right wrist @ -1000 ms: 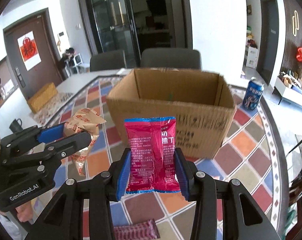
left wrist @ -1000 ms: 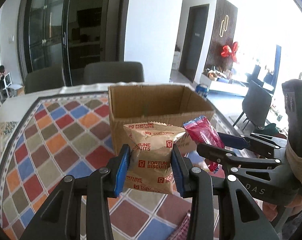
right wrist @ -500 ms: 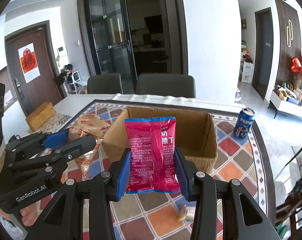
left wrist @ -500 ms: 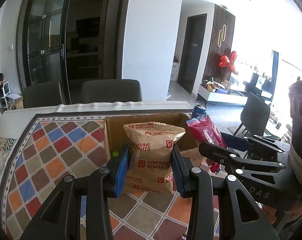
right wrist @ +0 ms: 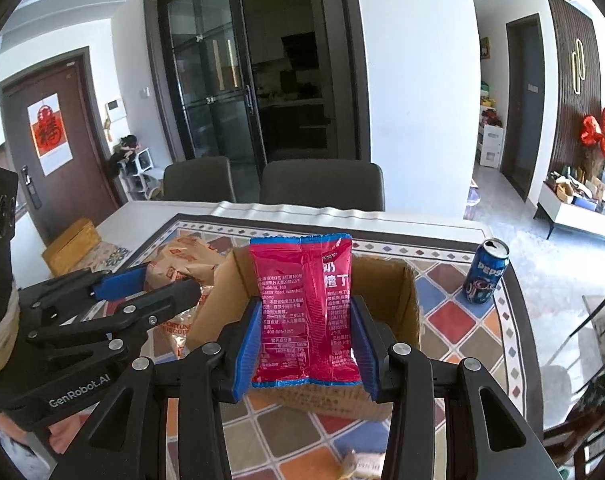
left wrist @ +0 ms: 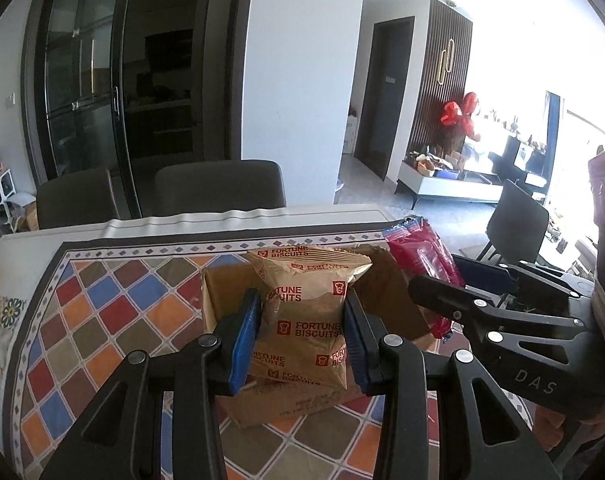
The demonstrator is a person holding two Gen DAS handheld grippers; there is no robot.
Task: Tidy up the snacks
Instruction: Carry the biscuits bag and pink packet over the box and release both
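Left wrist view: left tool [left wrist: 302, 338] is clamped on a tan Fortune Biscuits bag [left wrist: 306, 316], mid-frame over the open cardboard box [left wrist: 386, 304].

Right wrist view: right tool [right wrist: 306, 344] grips a red snack packet [right wrist: 304, 312] above the same box; Pepsi can [right wrist: 484, 271] sits right on the tabletop [right wrist: 454, 322].

Left wrist camera sits right behind the left gripper [left wrist: 302, 336], looking forward and down along its fingers, with the tan Fortune Biscuits packet [left wrist: 302, 320] filling the near view. Right wrist camera does the same over the right gripper [right wrist: 306, 344], close on the glossy red snack packet [right wrist: 304, 312]. Both views share the open brown cardboard box [right wrist: 398, 292] on the worktop with the multicoloured diamond-pattern cloth [left wrist: 102, 320], the grey chairs beyond, and each catches the other gripper at its side.
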